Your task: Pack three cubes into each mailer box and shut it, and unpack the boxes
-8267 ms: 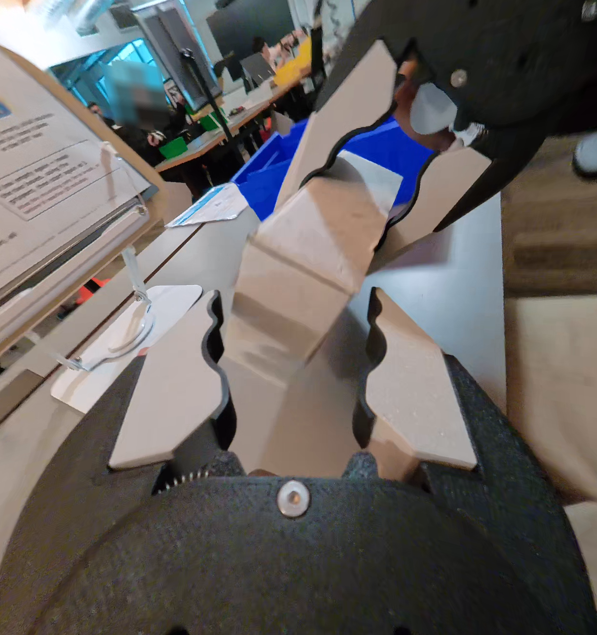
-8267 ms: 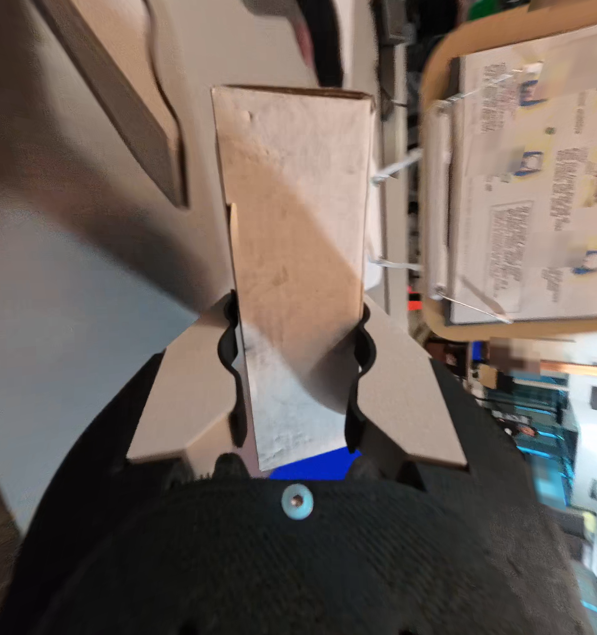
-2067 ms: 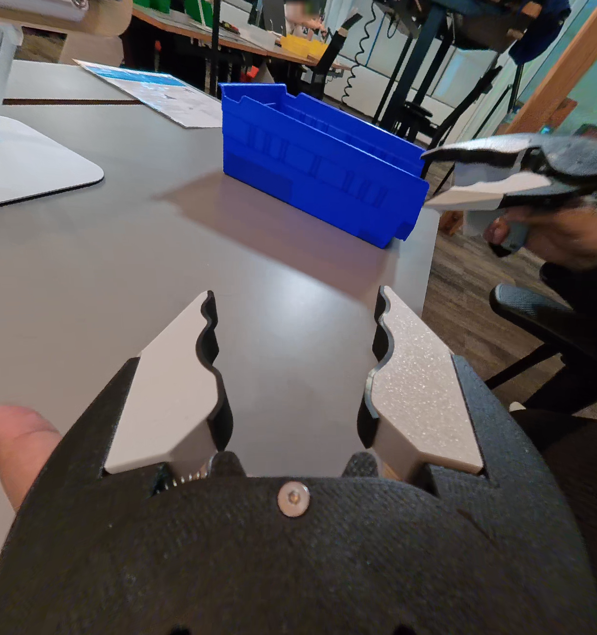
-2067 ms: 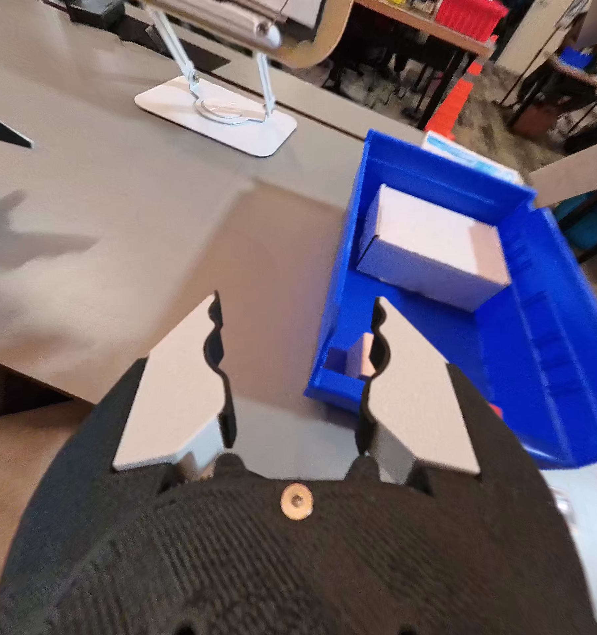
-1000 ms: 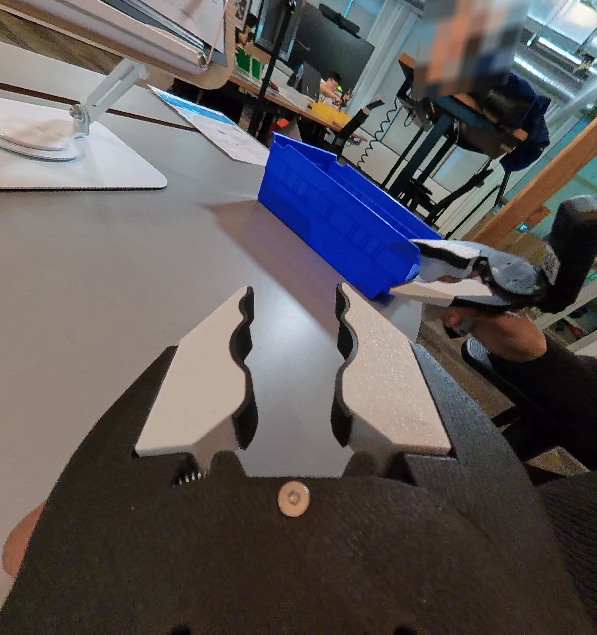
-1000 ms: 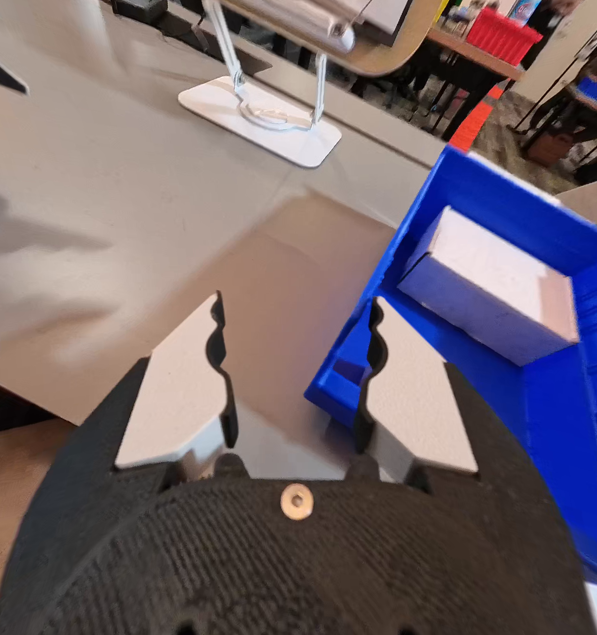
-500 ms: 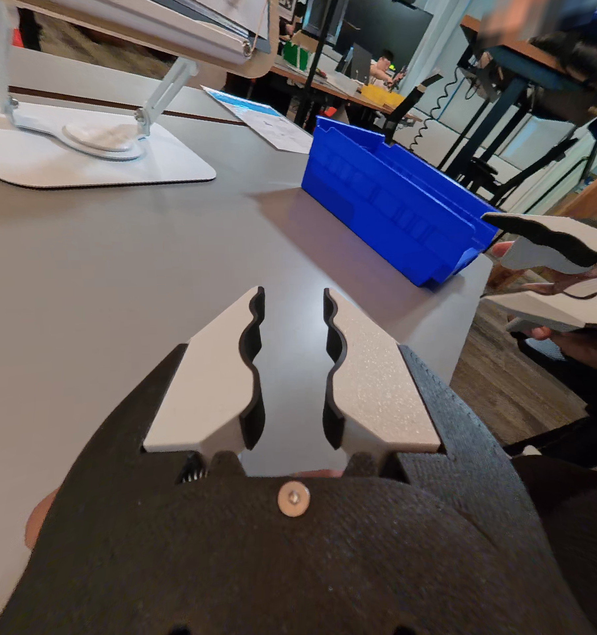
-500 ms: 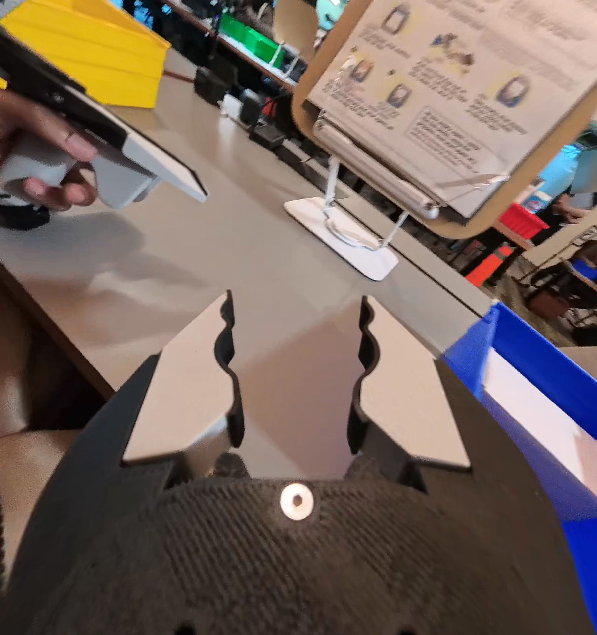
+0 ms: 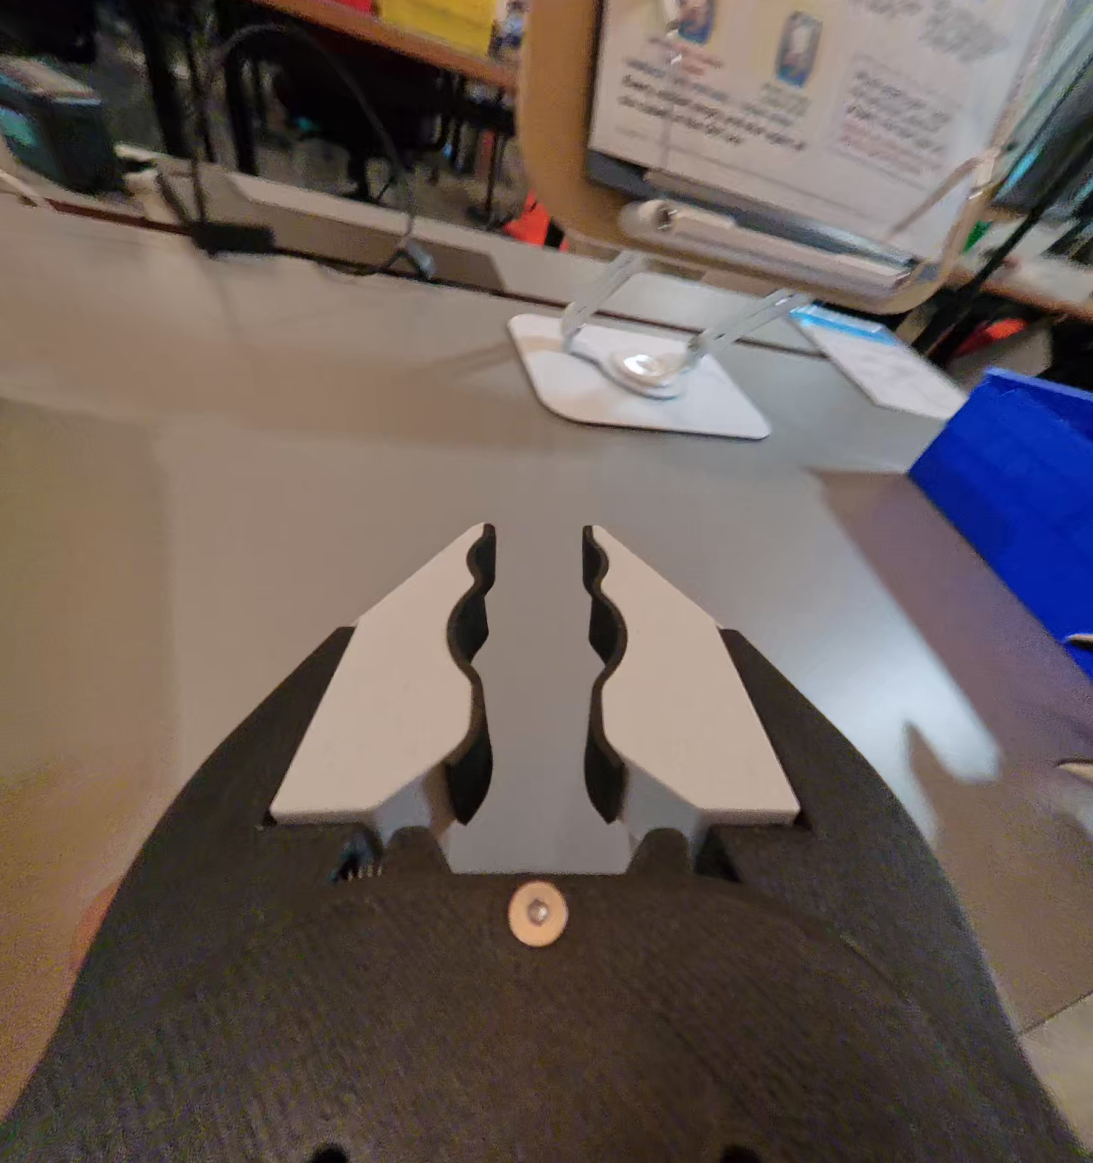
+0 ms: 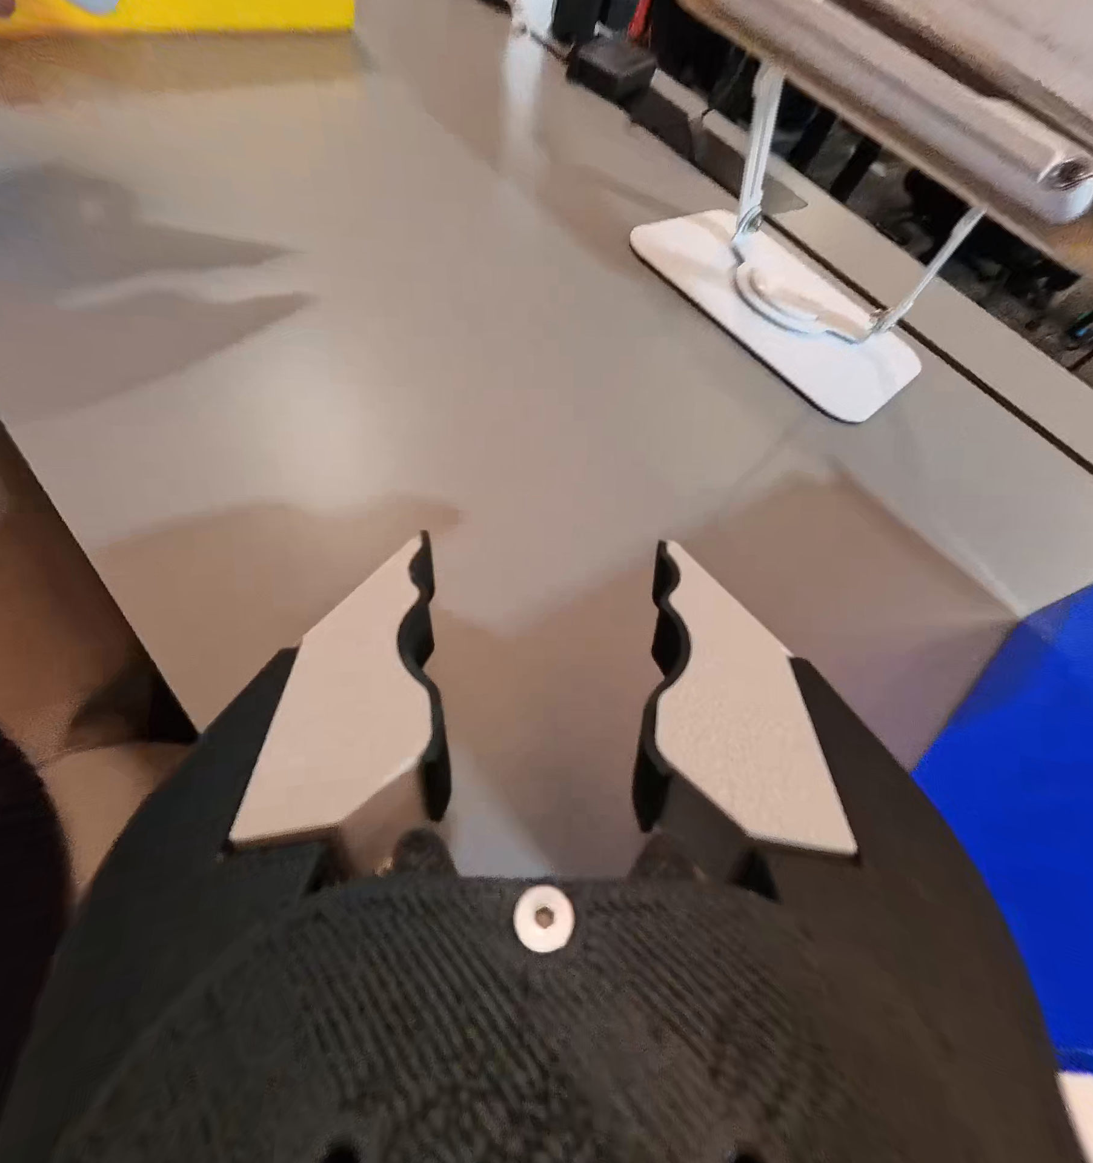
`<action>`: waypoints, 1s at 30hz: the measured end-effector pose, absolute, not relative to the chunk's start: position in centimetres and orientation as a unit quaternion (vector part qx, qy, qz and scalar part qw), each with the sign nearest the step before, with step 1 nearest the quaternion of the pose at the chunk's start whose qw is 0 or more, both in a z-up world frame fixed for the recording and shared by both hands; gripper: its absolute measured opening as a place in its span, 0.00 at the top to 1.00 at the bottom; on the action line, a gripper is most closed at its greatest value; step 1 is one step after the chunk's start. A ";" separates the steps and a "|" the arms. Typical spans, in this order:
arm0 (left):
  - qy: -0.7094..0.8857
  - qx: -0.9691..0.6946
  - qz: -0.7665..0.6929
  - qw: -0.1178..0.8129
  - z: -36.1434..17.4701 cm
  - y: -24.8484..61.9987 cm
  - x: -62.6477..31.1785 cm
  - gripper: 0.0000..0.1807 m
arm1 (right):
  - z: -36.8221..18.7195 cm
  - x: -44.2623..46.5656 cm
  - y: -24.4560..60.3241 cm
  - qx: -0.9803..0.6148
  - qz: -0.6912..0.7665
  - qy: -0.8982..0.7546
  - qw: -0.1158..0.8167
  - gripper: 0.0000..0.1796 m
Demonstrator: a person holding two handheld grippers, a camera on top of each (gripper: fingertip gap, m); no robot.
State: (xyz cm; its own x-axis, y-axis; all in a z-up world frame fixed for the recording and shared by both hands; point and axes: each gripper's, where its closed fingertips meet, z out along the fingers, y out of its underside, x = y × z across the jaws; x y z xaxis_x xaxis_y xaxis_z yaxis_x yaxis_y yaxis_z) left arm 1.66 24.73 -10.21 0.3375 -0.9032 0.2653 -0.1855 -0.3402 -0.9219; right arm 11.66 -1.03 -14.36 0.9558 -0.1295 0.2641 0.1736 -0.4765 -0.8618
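Blue bin cropped, contents unseen; left gripper narrowly parted, right gripper wider, both empty.

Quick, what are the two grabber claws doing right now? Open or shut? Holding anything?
Left gripper: open with a narrow gap, holding nothing.
Right gripper: open wider, holding nothing.

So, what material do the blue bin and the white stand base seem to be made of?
The blue bin looks like moulded plastic: uniform saturated colour, slight sheen. The white stand base seems painted metal or plastic, flat, matte, with shiny metal wire legs; motion blur leaves this open.
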 end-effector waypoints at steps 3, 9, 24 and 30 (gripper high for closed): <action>0.415 -0.714 -0.320 0.464 -8.7 28.7 -1.5 0.79 | -14.7 10.6 -0.8 -0.849 -0.106 -0.004 0.518 0.61; 0.434 -0.716 -0.054 0.545 -8.9 36.3 -9.3 0.66 | -16.2 9.3 -0.7 -0.865 -0.119 -0.040 0.485 0.61; 0.450 -0.746 -0.063 0.486 -14.2 36.8 -12.5 0.96 | -16.3 7.5 2.5 -0.862 -0.102 -0.104 0.485 0.62; 0.461 -0.747 -0.080 0.472 -14.2 35.7 -13.9 0.95 | -16.1 6.9 3.1 -0.858 -0.098 -0.121 0.489 0.64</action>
